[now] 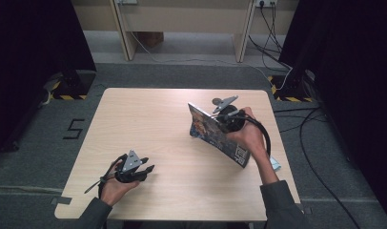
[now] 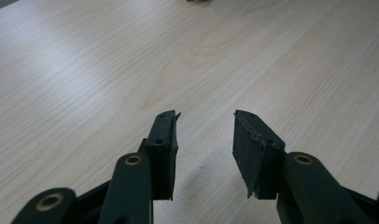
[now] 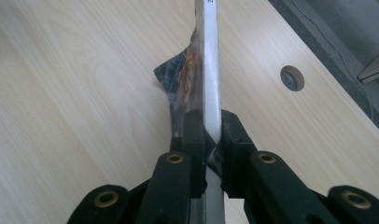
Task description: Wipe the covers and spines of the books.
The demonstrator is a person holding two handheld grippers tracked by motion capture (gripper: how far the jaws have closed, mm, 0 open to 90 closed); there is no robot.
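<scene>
The right gripper (image 3: 211, 133) has its two black jaws pinched on the edge of one thin printed book (image 3: 210, 70), seen edge-on as a pale strip between them, with a dark, orange-flecked cover curling away on one side. In the high view the right gripper (image 1: 226, 119) holds that book (image 1: 215, 133) standing on edge and tilted on the right half of the table, the person's right hand (image 1: 251, 136) wrapped around the gripper behind it.

The left gripper (image 2: 204, 140) has its two jaws spread apart with bare wood between them. In the high view the left gripper (image 1: 144, 169) sits low near the front left of the table, held by the left hand (image 1: 116, 186), well apart from the book.

There is one table (image 1: 148, 119), pale light wood with rounded corners, and one round cable hole (image 3: 291, 78) near its edge. Around it lies grey carpet, marked with a black "5" (image 1: 74, 129) at the left. Black curtains flank both sides, pale wooden furniture stands behind, and several dark cables (image 1: 306, 138) trail across the floor at right.
</scene>
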